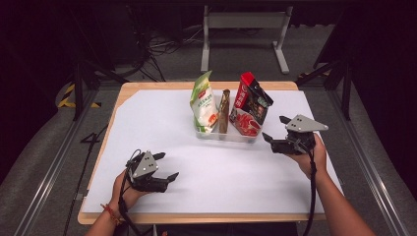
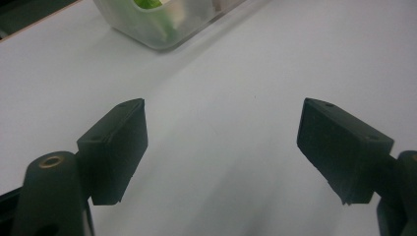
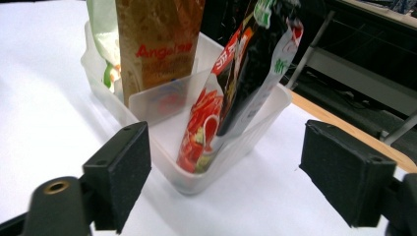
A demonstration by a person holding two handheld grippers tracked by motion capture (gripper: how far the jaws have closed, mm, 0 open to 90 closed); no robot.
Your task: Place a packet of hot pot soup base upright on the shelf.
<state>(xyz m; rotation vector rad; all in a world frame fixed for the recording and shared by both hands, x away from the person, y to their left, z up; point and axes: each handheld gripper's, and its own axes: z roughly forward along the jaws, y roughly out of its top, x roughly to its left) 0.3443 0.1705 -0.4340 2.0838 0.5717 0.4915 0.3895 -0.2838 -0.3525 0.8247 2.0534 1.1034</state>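
Red-and-black snack pouch [image 3: 231,93] stands upright in clear plastic bin [image 3: 255,132] w/ others, so right gripper [image 1: 277,129], fingers spread, sits just right of it; left gripper [image 1: 165,166] fingers spread, near-left on counter [image 1: 162,118].

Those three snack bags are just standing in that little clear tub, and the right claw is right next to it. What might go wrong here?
The red and black bag leans toward the tub's end nearest the right gripper, whose jaws stand open and empty; a careless nudge could tip it out. The clear tub looks light and might slide on the white table. The brown packet and green bag stand tall and could topple too.
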